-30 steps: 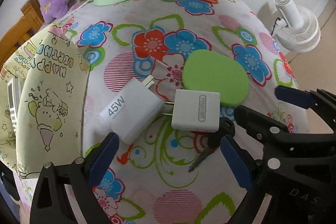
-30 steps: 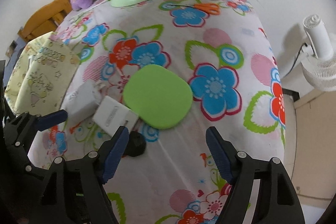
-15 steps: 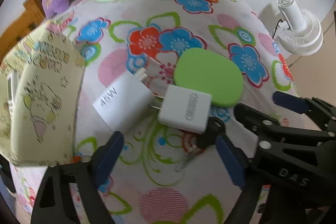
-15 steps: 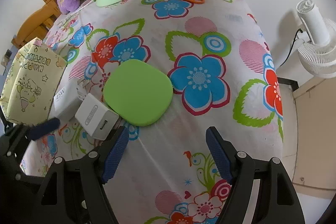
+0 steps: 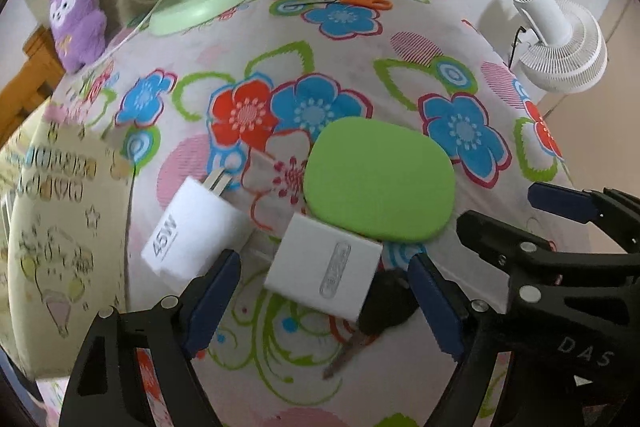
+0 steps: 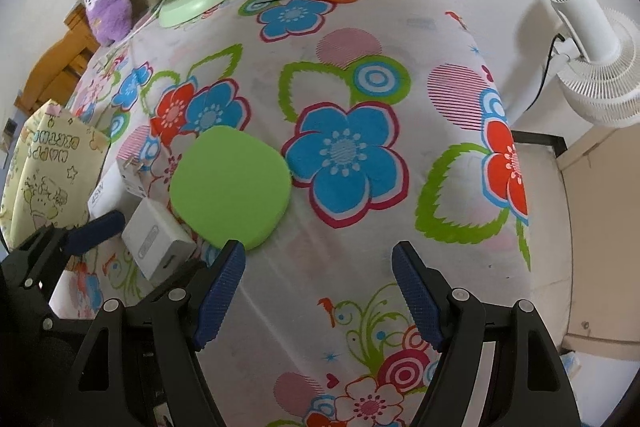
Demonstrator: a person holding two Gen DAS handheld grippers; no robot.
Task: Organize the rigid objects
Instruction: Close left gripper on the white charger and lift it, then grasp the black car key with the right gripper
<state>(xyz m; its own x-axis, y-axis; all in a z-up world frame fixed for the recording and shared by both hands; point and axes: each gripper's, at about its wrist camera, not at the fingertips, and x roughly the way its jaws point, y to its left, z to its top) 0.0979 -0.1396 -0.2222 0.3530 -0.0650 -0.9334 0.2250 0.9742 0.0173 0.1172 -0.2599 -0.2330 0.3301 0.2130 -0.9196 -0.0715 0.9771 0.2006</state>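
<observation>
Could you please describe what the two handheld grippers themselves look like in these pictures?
Both the left gripper and the right gripper have black plastic frames with silver screws and two fingers with blue ribbed pads. The right one's frame bears grey letters "DAS". No cables or sleeves show.

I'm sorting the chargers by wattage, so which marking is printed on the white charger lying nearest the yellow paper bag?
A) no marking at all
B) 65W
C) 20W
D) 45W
D: the left wrist view shows "45W" printed on the side of the white charger lying beside the yellow paper bag.
</observation>
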